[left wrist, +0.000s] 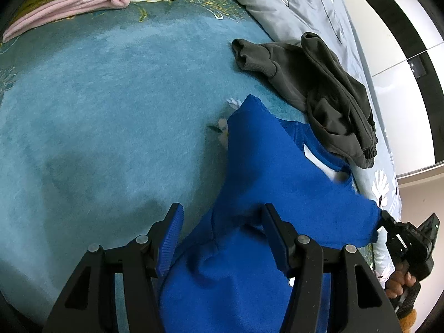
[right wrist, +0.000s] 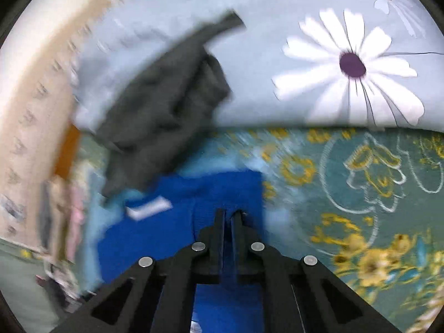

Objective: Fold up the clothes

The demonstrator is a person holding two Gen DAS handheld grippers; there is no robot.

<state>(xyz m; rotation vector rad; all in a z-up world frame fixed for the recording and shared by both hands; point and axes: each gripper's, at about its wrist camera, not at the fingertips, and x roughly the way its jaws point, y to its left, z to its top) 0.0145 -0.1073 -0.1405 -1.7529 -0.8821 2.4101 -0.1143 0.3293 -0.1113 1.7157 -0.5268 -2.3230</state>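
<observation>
Blue fleece sweater (left wrist: 277, 194), soft and limp, is lying on the teal blanket (left wrist: 97, 111) beside the dark grey sweatpants (left wrist: 319, 88), right gripper (right wrist: 229, 216) pinching its edge with jaws clamped shut, left gripper (left wrist: 222, 230) hovering, jaws gaping, empty.

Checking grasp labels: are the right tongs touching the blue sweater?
Touching. In the left wrist view the right tongs pinch the blue sweater at its corner, pulling it taut; the right wrist view shows blue cloth between the shut jaws.
</observation>
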